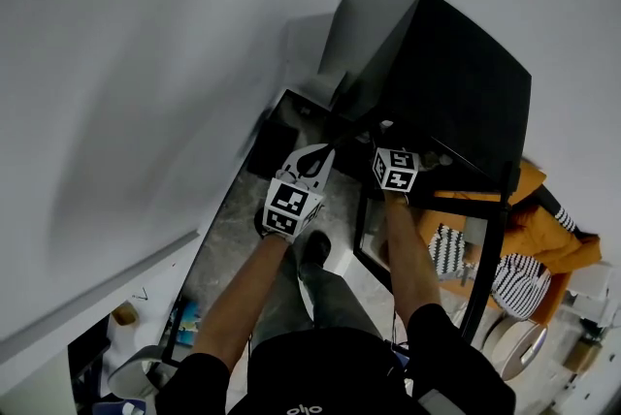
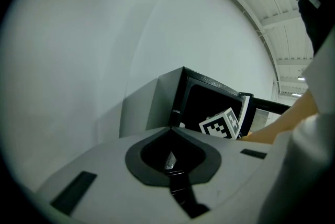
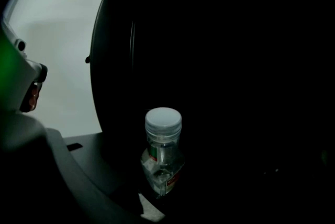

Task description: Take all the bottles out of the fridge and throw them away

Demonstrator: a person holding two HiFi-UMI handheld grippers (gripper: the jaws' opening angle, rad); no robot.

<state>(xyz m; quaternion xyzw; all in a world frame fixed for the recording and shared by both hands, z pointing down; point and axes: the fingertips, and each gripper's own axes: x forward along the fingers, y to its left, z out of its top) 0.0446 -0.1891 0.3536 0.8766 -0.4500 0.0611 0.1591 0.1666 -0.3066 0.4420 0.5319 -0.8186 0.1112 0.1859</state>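
Clear plastic bottle (image 3: 163,152) with a pale grey screw cap and a red and green label stands upright in the dark inside of the black box-shaped fridge (image 1: 441,79). My right tongs (image 1: 385,134) reach into the mouth of this fridge and look straight at the bottle. Their jaws stand wide apart and hold nothing. In the right gripper view one jaw runs along the lower left corner and the other is lost in the darkness. The bottle stands in line with the gap between them, a little ahead, with no pad pressing on it. My left tongs (image 2: 170,130) are closed, the two grey jaws meeting at their tips, and they grip nothing that I can name. In the dark hollow behind the tips something small shines, but I cannot tell what it is. These tongs hang outside the fridge, just beside the right ones, on the side of the plain white wall (image 1: 146,64). In the left gripper view the black and white marker cube (image 2: 220,124) of the right tongs shows in front of the fridge opening. The fridge stands close to the wall, and its door (image 1: 475,202) is open on the right side of the head view. Below my arms is the grey speckled floor (image 1: 228,234). Beyond the door lies an orange cloth (image 1: 548,234) with a striped black and white fabric (image 1: 514,282) beside it.
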